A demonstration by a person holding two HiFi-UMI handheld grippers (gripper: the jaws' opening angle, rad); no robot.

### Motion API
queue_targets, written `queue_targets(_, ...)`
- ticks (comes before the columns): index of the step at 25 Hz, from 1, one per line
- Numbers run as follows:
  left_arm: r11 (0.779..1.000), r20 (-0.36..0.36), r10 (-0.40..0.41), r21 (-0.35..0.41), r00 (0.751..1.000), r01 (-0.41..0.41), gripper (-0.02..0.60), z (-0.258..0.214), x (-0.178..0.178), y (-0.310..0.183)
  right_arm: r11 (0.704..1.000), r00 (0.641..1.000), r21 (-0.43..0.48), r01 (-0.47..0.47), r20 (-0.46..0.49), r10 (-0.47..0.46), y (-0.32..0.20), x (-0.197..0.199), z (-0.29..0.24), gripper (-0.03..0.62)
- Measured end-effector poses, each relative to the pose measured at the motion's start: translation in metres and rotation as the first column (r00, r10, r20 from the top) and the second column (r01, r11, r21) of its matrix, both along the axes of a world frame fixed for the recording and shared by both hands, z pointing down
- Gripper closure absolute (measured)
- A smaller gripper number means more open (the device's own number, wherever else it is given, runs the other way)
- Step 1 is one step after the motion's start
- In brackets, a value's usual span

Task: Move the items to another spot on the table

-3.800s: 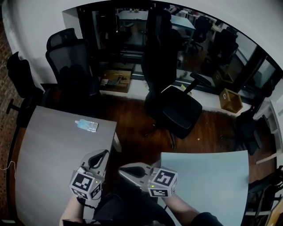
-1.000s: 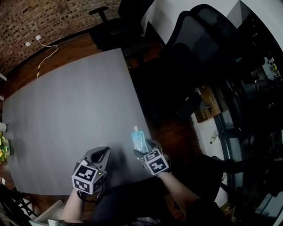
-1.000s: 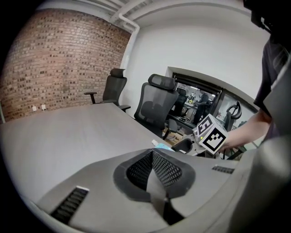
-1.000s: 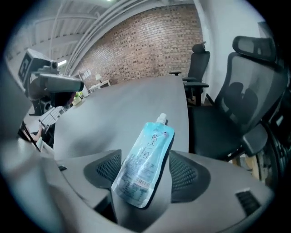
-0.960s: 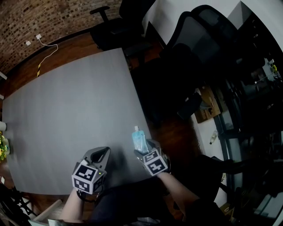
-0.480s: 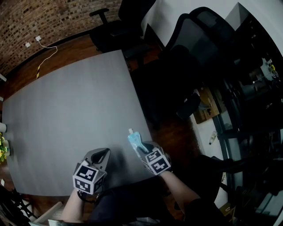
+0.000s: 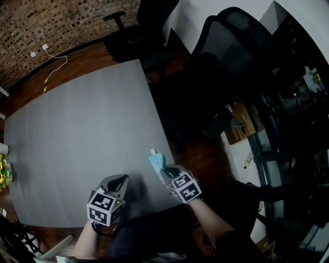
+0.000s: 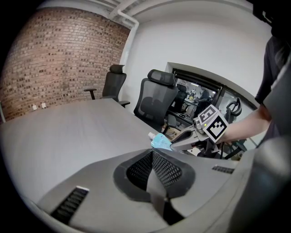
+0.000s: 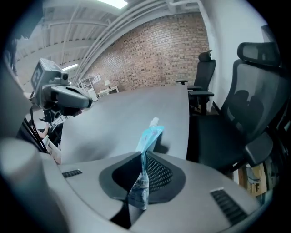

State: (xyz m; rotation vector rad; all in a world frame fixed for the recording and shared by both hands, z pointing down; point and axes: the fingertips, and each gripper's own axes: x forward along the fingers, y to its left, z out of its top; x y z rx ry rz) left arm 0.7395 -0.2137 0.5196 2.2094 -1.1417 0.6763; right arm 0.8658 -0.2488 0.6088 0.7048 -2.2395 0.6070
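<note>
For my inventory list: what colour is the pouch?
Pouch: light blue, with a white spout; clearest in the right gripper view.

Large grey bench (image 7: 82,128) fills the left. Brick wall (image 7: 46,20) at far left, with brown wood floor (image 7: 87,54) along its foot. White cable (image 7: 64,57) trails over the floor from a wall socket (image 7: 44,46). Black office chair (image 7: 134,28) at the bench's far end, black mesh-back chair (image 7: 231,61) on its right side. White wall (image 8: 195,50) behind the chairs, with a dark glazed opening (image 8: 200,95) onto another room. Ceiling strip light (image 9: 113,3) lit, white pipes (image 9: 136,20) overhead.
</note>
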Motion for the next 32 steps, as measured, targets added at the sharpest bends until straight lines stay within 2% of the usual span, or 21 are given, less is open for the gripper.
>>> queue_targets(3,1.000,-0.029,0.006,-0.010,1.000,-0.007,0.581,-0.002,0.008,-0.001,0.998,0.990,-0.015,-0.063,0.123,0.064,-0.010,0.002,-0.030,0.565)
queue_targets(6,1.000,-0.119,0.022,0.023,0.993,-0.020,0.581,-0.016,0.019,-0.006,0.996,0.959,0.001,-0.092,0.269,0.089,-0.022,-0.007,-0.077,0.565)
queue_targets(8,0.999,-0.190,0.015,0.043,0.982,-0.007,0.571,-0.028,0.026,-0.013,0.997,0.940,0.040,-0.064,0.338,0.047,-0.025,-0.017,-0.107,0.565)
queue_targets(11,0.997,-0.252,-0.012,0.067,0.968,0.029,0.553,-0.042,0.032,-0.028,0.995,0.910,0.096,0.003,0.412,-0.043,-0.022,-0.031,-0.142,0.565)
queue_targets(12,0.996,-0.277,-0.016,0.077,0.961,0.039,0.529,-0.048,0.034,-0.032,0.994,0.899,0.107,0.026,0.432,-0.070,-0.020,-0.035,-0.150,0.565)
queue_targets(14,0.995,-0.330,-0.015,0.091,0.944,0.048,0.436,-0.061,0.037,-0.036,0.991,0.877,0.120,0.063,0.467,-0.113,-0.012,-0.042,-0.163,0.565)
queue_targets(16,0.994,-0.376,-0.023,0.094,0.926,0.063,0.420,-0.072,0.039,-0.039,0.987,0.859,0.128,0.094,0.491,-0.145,-0.005,-0.045,-0.171,0.565)
queue_targets(21,0.990,-0.424,-0.018,0.116,0.905,0.075,0.420,-0.088,0.045,-0.040,0.973,0.822,0.150,0.177,0.522,-0.230,0.013,-0.048,-0.180,0.565)
queue_targets(23,0.989,-0.445,0.001,0.135,0.896,0.066,0.456,-0.094,0.048,-0.037,0.970,0.811,0.154,0.187,0.533,-0.241,0.014,-0.048,-0.184,0.565)
queue_targets(28,0.985,-0.540,0.009,0.148,0.842,0.084,0.522,-0.107,0.055,-0.035,0.962,0.791,0.190,0.195,0.549,-0.269,0.013,-0.041,-0.192,0.558)
queue_targets(32,0.979,-0.513,0.075,0.199,0.855,0.033,0.561,-0.118,0.069,-0.029,0.964,0.794,0.192,0.182,0.551,-0.259,0.014,-0.033,-0.192,0.474)
